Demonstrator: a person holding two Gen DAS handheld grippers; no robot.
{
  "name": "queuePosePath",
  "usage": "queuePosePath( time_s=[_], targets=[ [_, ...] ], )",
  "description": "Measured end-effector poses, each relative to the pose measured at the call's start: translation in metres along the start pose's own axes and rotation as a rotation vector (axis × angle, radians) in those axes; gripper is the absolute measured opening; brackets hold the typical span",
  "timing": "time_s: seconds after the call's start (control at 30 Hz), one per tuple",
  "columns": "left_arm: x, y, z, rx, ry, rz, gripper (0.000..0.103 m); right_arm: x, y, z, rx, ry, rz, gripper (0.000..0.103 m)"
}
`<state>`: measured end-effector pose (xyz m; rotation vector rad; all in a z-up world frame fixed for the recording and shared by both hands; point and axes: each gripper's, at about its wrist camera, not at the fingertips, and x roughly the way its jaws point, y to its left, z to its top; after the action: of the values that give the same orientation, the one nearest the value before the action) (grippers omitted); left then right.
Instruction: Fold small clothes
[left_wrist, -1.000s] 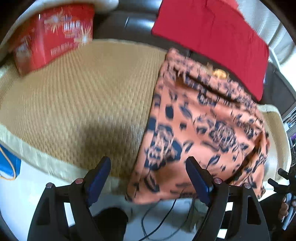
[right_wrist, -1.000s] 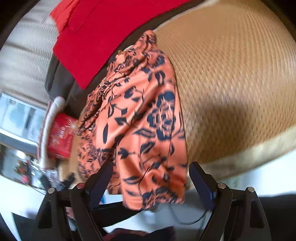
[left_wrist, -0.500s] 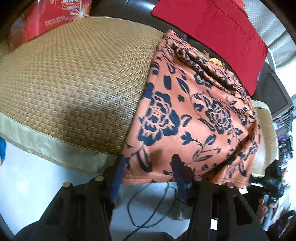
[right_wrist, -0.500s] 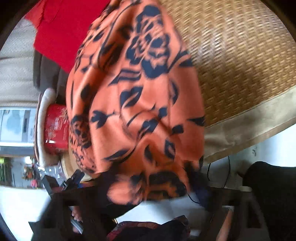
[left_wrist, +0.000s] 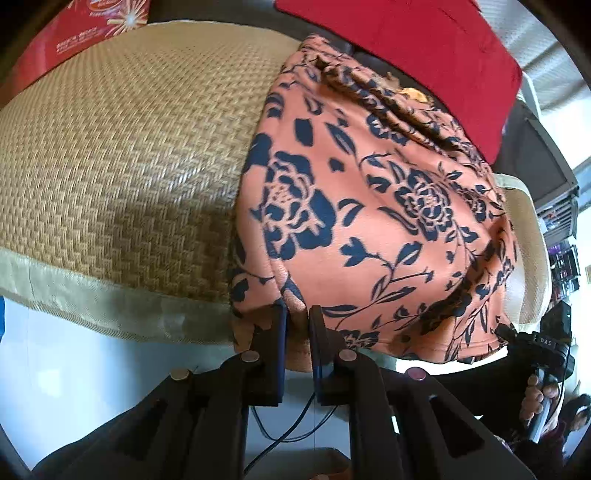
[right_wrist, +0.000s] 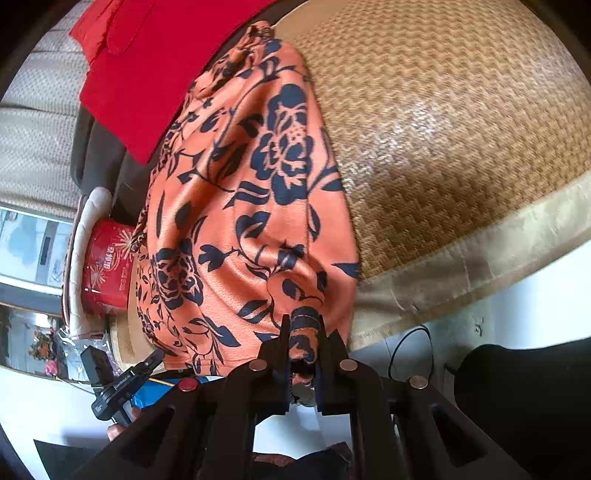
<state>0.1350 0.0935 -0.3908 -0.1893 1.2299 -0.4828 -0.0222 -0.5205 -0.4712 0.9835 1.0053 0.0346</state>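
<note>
An orange garment with dark blue flowers (left_wrist: 369, 206) lies on a woven straw mat (left_wrist: 122, 147), its near hem hanging over the mat's front edge. My left gripper (left_wrist: 297, 314) is shut on the hem near its left corner. My right gripper (right_wrist: 303, 328) is shut on a bunched fold of the same garment (right_wrist: 251, 206) at the hem's other corner. The right gripper also shows at the lower right of the left wrist view (left_wrist: 535, 343), and the left one at the lower left of the right wrist view (right_wrist: 122, 380).
A red cloth (left_wrist: 417, 48) lies on the dark sofa behind the garment. A red printed box (left_wrist: 88, 29) stands at the mat's far left corner. The mat has a beige border (left_wrist: 92, 295). A black cable (left_wrist: 288, 424) runs on the white floor below.
Both grippers moved in to the hem from open and have closed on it. The cloth is now pinched and bunched between each pair of fingers.
</note>
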Motion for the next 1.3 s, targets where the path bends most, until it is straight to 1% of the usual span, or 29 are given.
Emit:
queuePosePath(
  time_s=[0.03, 0.07, 0.1, 0.13, 0.17, 0.2, 0.27, 0.3, 0.33, 0.37, 0.43, 0.47, 0.5, 0.57, 0.6, 0.63, 0.67, 0.7, 0.77, 0.83, 0.93, 0.97, 1.03, 1.1, 1.17, 1.23, 1.3],
  targets=[
    [0.002, -0.001, 0.001, -0.002, 0.005, -0.002, 0.014, -0.003, -0.004, 0.0, 0.011, 0.009, 0.009, 0.01],
    [0.006, -0.002, 0.003, -0.011, 0.022, 0.001, 0.032, -0.002, -0.007, 0.0, 0.025, 0.029, 0.028, 0.01],
    [0.01, -0.001, 0.004, -0.026, 0.042, 0.008, 0.048, -0.001, -0.009, 0.0, 0.037, 0.056, 0.051, 0.014],
    [0.014, 0.002, 0.005, -0.051, 0.063, 0.022, 0.075, 0.002, -0.009, -0.002, 0.049, 0.072, 0.056, 0.014],
    [0.018, 0.004, 0.006, -0.07, 0.07, 0.028, 0.079, 0.0, -0.014, -0.001, 0.06, 0.082, 0.057, 0.015],
    [0.019, 0.004, 0.006, -0.081, 0.077, 0.025, 0.079, 0.0, -0.015, -0.001, 0.072, 0.097, 0.062, 0.019],
    [0.02, 0.006, 0.008, -0.09, 0.073, 0.005, 0.078, -0.001, -0.019, 0.0, 0.092, 0.116, 0.054, 0.052],
    [0.019, 0.006, 0.009, -0.093, 0.059, 0.0, 0.077, -0.002, -0.02, 0.0, 0.094, 0.11, 0.05, 0.083],
    [0.018, 0.007, 0.01, -0.094, 0.048, -0.012, 0.062, -0.007, -0.021, 0.001, 0.093, 0.075, 0.064, 0.084],
    [0.02, 0.008, 0.012, -0.094, 0.049, -0.022, 0.038, -0.013, -0.023, 0.003, 0.089, 0.043, 0.08, 0.084],
    [0.024, 0.01, 0.015, -0.096, 0.066, -0.031, 0.015, -0.017, -0.026, 0.006, 0.087, 0.002, 0.098, 0.084],
    [0.026, 0.009, 0.016, -0.091, 0.068, -0.031, 0.012, -0.015, -0.027, 0.007, 0.094, -0.003, 0.093, 0.084],
    [0.026, 0.007, 0.016, -0.084, 0.062, -0.032, 0.011, -0.009, -0.03, 0.009, 0.109, 0.008, 0.077, 0.084],
    [0.025, 0.004, 0.014, -0.066, 0.05, -0.048, 0.008, 0.01, -0.03, 0.007, 0.12, 0.047, 0.062, 0.081],
    [0.023, 0.001, 0.014, -0.057, 0.044, -0.057, 0.008, 0.018, -0.029, 0.004, 0.114, 0.065, 0.055, 0.061],
    [0.021, -0.001, 0.015, -0.049, 0.035, -0.069, 0.007, 0.023, -0.028, 0.002, 0.097, 0.078, 0.044, 0.014],
    [0.02, -0.007, 0.017, -0.044, 0.025, -0.079, 0.007, 0.026, -0.026, -0.001, 0.074, 0.089, 0.03, 0.01],
    [0.02, -0.008, 0.018, -0.042, 0.014, -0.093, 0.007, 0.023, -0.023, -0.002, 0.052, 0.082, 0.021, 0.01],
    [0.012, -0.007, 0.02, -0.053, -0.019, -0.142, 0.006, 0.012, -0.012, -0.004, 0.016, 0.051, 0.07, 0.009],
    [0.003, -0.003, 0.024, -0.079, -0.061, -0.213, 0.006, -0.011, -0.003, -0.004, -0.008, 0.003, 0.153, 0.009],
    [-0.014, -0.005, 0.029, -0.081, -0.127, -0.291, 0.006, -0.051, 0.002, 0.003, -0.012, -0.084, 0.276, 0.009],
    [-0.02, -0.006, 0.03, -0.079, -0.147, -0.31, 0.006, -0.069, 0.003, 0.008, -0.007, -0.123, 0.317, 0.009],
    [-0.032, -0.006, 0.035, -0.081, -0.187, -0.342, 0.006, -0.097, 0.004, 0.018, 0.002, -0.191, 0.365, 0.009],
    [-0.047, 0.0, 0.039, -0.085, -0.224, -0.359, 0.006, -0.121, 0.005, 0.028, 0.005, -0.251, 0.416, 0.009],
    [-0.057, 0.001, 0.046, -0.094, -0.26, -0.378, 0.006, -0.135, 0.011, 0.038, -0.006, -0.298, 0.442, 0.009],
    [-0.069, 0.009, 0.049, -0.104, -0.285, -0.394, 0.006, -0.148, 0.008, 0.047, -0.019, -0.329, 0.439, 0.009],
    [-0.078, 0.012, 0.053, -0.107, -0.305, -0.406, 0.006, -0.149, 0.005, 0.054, -0.008, -0.331, 0.446, 0.009]
  ],
)
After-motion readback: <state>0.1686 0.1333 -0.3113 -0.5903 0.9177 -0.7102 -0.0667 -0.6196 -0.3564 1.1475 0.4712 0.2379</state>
